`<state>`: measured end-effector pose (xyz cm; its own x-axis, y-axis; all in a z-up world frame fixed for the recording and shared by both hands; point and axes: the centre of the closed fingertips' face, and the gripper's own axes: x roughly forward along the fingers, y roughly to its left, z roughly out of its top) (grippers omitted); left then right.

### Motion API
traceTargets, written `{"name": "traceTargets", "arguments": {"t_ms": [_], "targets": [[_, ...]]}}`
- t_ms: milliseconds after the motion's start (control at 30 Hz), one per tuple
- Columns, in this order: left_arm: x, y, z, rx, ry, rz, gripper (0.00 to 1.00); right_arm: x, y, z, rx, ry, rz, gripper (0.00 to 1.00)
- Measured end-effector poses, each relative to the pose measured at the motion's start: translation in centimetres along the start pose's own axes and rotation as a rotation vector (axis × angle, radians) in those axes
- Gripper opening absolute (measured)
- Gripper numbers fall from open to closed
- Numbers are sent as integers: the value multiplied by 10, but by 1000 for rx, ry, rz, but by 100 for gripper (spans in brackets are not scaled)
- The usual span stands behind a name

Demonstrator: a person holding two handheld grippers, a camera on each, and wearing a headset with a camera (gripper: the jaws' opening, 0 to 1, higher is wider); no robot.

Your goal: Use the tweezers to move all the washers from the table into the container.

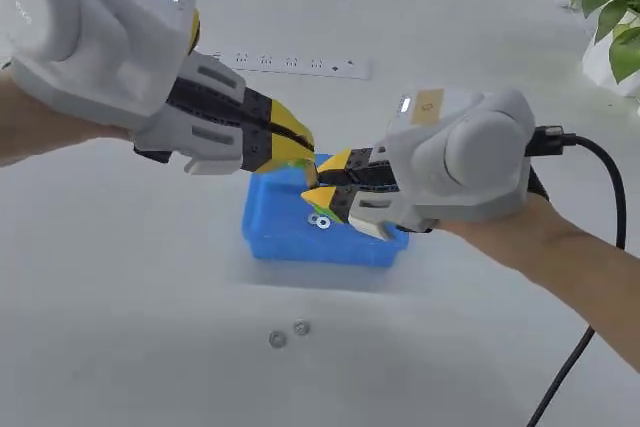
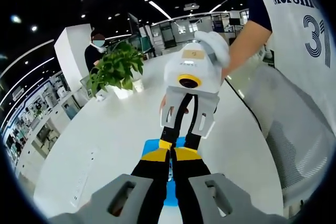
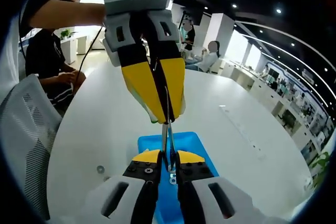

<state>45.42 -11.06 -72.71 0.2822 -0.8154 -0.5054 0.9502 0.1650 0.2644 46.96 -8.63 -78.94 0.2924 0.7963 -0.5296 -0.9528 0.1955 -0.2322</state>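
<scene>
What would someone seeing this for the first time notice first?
The left claw and right claw meet tip to tip over a blue container mid-table, both gripping thin tweezers. Two washers lie on the white table just in front of the container, nearer the person.

The tweezers (image 3: 167, 139) are largely hidden between the closed jaws of the left gripper (image 1: 306, 152) and the right gripper (image 1: 322, 193), so their tips cannot be made out. In the head view, the far part of the blue container (image 1: 268, 237) is covered by both grippers, and the washers (image 1: 320, 221) inside are too small to be counted.
</scene>
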Motion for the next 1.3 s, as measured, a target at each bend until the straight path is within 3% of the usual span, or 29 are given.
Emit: {"name": "traceTargets", "arguments": {"t_ms": [333,700,1067,1300], "targets": [[17,8,-21,-32,31,-30,6,13,-7,-23,39,38,16,12],[35,4,-39,-50,79,-77,6,23,-5,-47,60,87,50,12],[41,4,-38,-53,84,-80,6,24,-7,-52,84,96,50,12],[39,3,-32,-46,82,-72,6,21,-6,-46,86,81,40,12]]}}
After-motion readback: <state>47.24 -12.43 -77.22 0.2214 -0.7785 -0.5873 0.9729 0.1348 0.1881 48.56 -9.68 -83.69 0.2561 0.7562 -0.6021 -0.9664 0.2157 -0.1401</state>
